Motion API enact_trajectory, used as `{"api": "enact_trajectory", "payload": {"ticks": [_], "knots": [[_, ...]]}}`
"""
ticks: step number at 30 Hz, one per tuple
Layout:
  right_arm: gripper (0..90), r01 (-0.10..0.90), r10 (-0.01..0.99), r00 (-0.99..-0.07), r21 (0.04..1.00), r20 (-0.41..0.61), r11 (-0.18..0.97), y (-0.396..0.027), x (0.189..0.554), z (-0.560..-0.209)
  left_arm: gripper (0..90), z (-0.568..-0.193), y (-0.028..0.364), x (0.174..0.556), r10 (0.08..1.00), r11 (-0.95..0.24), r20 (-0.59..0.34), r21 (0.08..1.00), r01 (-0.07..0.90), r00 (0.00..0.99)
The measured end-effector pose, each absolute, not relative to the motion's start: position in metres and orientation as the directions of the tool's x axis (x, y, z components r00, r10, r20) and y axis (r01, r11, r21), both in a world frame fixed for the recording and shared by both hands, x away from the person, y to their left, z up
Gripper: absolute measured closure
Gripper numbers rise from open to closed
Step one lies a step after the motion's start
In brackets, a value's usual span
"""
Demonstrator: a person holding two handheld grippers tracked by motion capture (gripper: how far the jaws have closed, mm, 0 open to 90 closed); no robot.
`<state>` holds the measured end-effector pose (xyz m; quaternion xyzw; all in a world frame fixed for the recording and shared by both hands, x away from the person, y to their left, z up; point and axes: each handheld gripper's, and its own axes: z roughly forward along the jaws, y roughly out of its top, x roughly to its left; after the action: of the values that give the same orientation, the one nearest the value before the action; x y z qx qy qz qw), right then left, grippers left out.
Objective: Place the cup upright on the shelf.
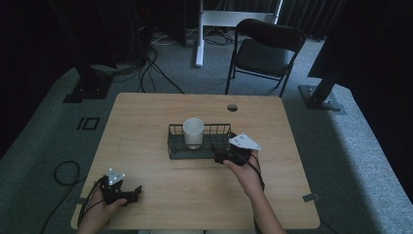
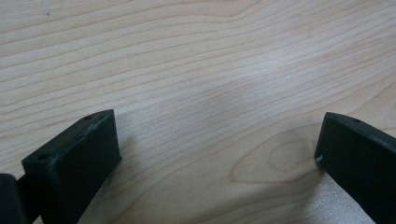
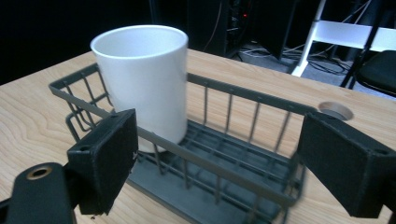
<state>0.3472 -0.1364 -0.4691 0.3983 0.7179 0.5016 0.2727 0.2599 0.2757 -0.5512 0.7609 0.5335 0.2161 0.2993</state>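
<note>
A white cup (image 1: 193, 132) (image 3: 142, 79) stands upright in the left half of a dark wire basket (image 1: 175, 146) (image 3: 243, 172) at the middle of the wooden table (image 1: 146, 117). My right gripper (image 1: 221, 157) (image 3: 215, 163) is open at the basket's front right corner, its jaws spread wide either side of the near rail, with nothing held. My left gripper (image 1: 136, 192) (image 2: 215, 154) rests low over bare wood near the table's front left corner, open and empty.
A round cable hole (image 1: 232, 107) (image 3: 334, 110) sits in the table behind the basket. A black folding chair (image 1: 265, 48) stands beyond the far edge, with cables on the floor and dark stand bases at both sides.
</note>
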Motion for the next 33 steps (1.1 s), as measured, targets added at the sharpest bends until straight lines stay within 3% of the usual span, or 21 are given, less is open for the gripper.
{"api": "enact_trajectory", "payload": {"ticks": [33], "knots": [[12.2, 0.396, 0.935, -0.355, 0.906, 0.0, 0.15, -0.226, 0.331, -0.51, 0.1, -0.551, 0.276, 0.26, 0.941, -0.253, 0.011, 0.686, 0.682, 0.338]]}}
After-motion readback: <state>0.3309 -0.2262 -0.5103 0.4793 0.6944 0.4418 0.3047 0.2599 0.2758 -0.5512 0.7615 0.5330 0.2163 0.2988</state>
